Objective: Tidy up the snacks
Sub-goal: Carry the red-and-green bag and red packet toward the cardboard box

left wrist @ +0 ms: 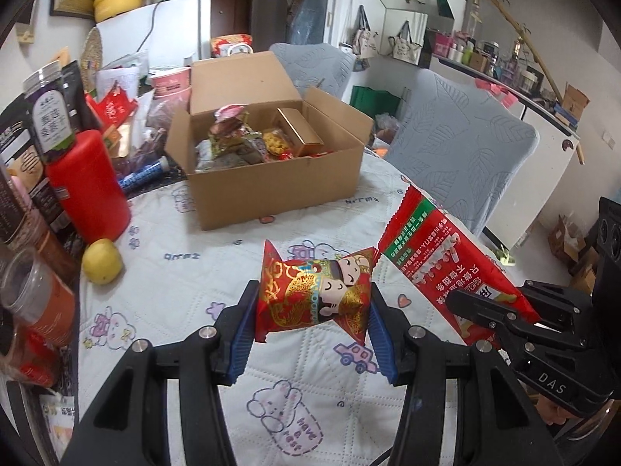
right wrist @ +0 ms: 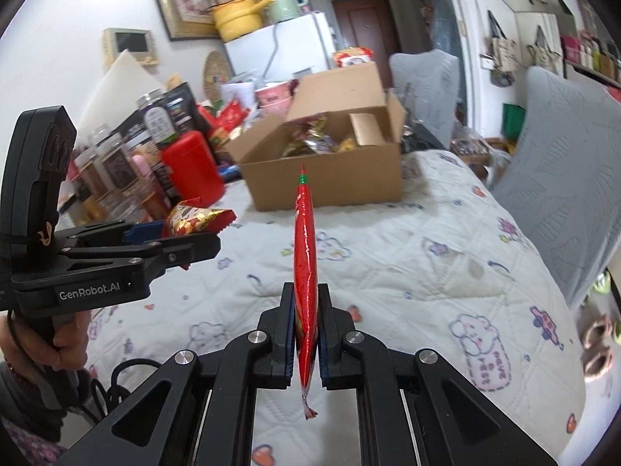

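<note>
My left gripper (left wrist: 310,306) is shut on a small red and gold snack packet (left wrist: 316,293) with cartoon figures, held above the quilted table. It also shows in the right wrist view (right wrist: 196,219). My right gripper (right wrist: 305,330) is shut on a flat red snack bag (right wrist: 304,256), held edge-on and upright; in the left wrist view the bag (left wrist: 438,256) shows its red and green face. An open cardboard box (left wrist: 271,178) holding several snacks stands farther back on the table, also in the right wrist view (right wrist: 330,178).
A red canister (left wrist: 87,186), a yellow lemon (left wrist: 101,260), jars and packets crowd the table's left side. Two grey-covered chairs (left wrist: 462,155) stand behind the table. The quilted cloth (left wrist: 217,272) covers the table.
</note>
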